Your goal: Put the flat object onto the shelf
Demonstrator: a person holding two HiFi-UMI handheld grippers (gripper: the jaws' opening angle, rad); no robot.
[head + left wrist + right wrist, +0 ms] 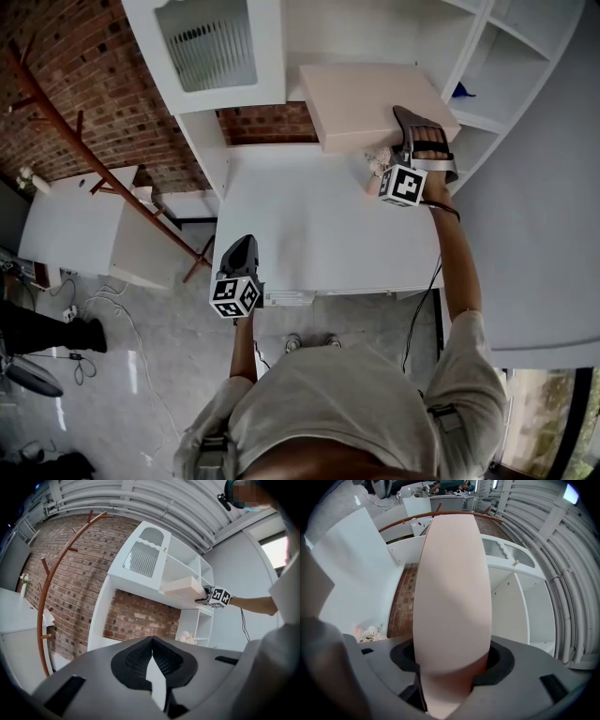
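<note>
The flat object is a pale pink slab (370,103). My right gripper (412,127) is shut on its near right corner and holds it level in front of the white shelf unit (483,117). In the left gripper view the slab (183,587) reaches into an open compartment just above a shelf board (180,601); I cannot tell whether it rests there. It fills the middle of the right gripper view (452,583), clamped between the jaws (452,665). My left gripper (240,253) hangs low by the table's front left corner, its jaws (152,654) shut and empty.
A white table (309,234) stands under the shelf unit, with a small fluffy thing (378,159) at its back right. A ribbed-glass cabinet door (206,42) is on the left of the unit. A brown coat rack (94,169) leans by the brick wall.
</note>
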